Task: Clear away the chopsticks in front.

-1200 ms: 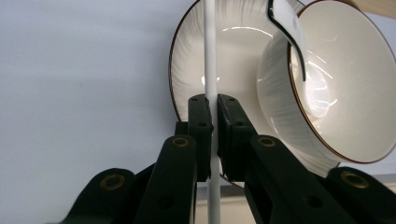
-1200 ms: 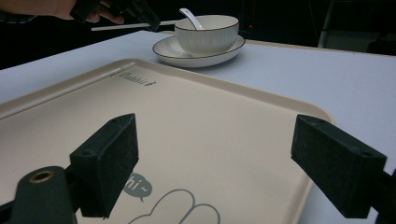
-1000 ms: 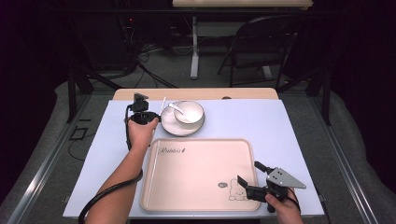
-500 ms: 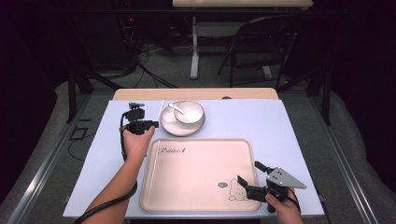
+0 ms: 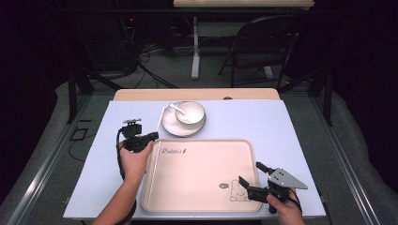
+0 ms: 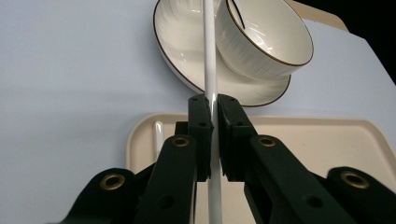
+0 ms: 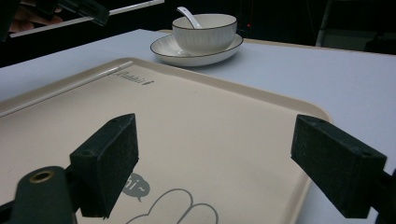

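My left gripper point(image 5: 153, 136) is shut on a thin white chopstick point(image 5: 161, 119) at the far-left corner of the beige tray point(image 5: 202, 164). The left gripper view has the jaws point(image 6: 212, 105) pinching that chopstick point(image 6: 209, 56), which points towards the plate point(image 6: 182, 51) and the bowl point(image 6: 266, 42). A second white chopstick point(image 5: 150, 180) lies along the tray's left edge. My right gripper point(image 5: 251, 174) stands open over the tray's near-right corner by the rabbit print. Nothing is between its pads point(image 7: 106, 161) in the right gripper view.
A white bowl point(image 5: 190, 112) with a spoon point(image 5: 177, 109) sits on a dark-rimmed plate point(image 5: 171, 127) just beyond the tray. The table has a pale blue cover point(image 5: 291, 131). A chair point(image 5: 253, 42) and desk legs stand on the floor behind.
My left hand has come back from beside the plate towards the tray's far-left corner, with the chopstick still in its jaws. The right hand has stayed put.
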`<state>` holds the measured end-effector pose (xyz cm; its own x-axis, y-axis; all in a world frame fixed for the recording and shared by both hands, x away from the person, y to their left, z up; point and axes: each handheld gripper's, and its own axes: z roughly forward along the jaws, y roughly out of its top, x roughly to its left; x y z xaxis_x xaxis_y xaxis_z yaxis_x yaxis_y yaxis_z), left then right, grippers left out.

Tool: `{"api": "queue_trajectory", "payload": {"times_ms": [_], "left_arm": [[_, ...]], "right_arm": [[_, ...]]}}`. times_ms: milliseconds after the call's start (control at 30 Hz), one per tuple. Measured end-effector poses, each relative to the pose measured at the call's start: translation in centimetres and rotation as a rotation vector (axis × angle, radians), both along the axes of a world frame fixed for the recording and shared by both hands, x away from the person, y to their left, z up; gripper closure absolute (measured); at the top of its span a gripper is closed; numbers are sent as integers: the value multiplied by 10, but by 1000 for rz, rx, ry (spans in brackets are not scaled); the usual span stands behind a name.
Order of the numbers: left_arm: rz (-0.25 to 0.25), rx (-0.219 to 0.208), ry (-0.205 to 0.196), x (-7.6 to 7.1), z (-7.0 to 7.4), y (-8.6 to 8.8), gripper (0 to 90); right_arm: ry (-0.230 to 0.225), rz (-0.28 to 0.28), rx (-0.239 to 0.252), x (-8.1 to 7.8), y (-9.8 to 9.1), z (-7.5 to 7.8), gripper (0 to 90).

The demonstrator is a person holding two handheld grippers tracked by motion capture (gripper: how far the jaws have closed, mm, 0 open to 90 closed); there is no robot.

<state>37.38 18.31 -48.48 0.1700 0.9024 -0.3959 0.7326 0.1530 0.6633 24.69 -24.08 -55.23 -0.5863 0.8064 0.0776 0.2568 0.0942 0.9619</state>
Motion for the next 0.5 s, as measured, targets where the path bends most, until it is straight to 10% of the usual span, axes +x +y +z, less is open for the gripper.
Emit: {"api": "queue_trajectory", "payload": {"times_ms": [233, 500], "left_arm": [[26, 9, -40, -40, -21, -3, 845], [27, 13, -41, -47, -26, -4, 845]], "right_arm": [[-2, 1, -2, 0, 0, 0, 142], [-4, 4, -4, -1, 0, 1, 142]]}}
